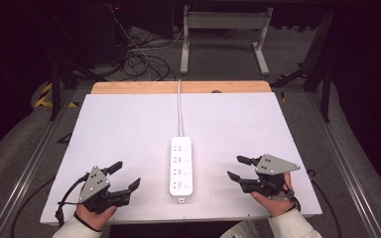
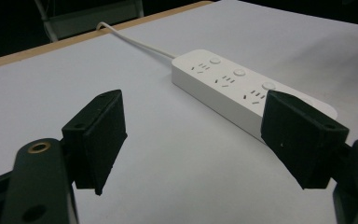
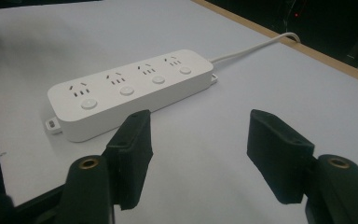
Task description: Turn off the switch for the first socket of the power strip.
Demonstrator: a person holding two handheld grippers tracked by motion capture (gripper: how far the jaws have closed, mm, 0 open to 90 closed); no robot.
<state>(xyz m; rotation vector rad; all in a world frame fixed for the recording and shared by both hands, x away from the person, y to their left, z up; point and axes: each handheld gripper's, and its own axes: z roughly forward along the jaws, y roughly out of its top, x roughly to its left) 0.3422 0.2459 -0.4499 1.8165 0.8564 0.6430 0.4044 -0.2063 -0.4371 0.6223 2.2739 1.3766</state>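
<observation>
High view: white four-outlet power strip (image 1: 181, 168) lies flat mid-table, cord (image 1: 179, 106) running to the far edge; left gripper (image 1: 126, 176) and right gripper (image 1: 238, 167) flank it, both well apart from it, jaws spread, nothing held. Left gripper view: strip (image 2: 235, 86) ahead-right of the parted jaws. Right gripper view: strip (image 3: 128, 88) ahead-left, jaws apart. Judgement: rigid, light, smooth plastic, likely slippery; grip across the narrow width on the long side walls; cord will drag.

A smooth, glossy white plastic power strip (image 1: 181, 168) lies at center frame on a matt white tabletop (image 1: 129, 134), edged at the top by bare pale wood (image 1: 129, 88). Matt black plastic gripper pads (image 2: 100, 137) fill the foreground.
</observation>
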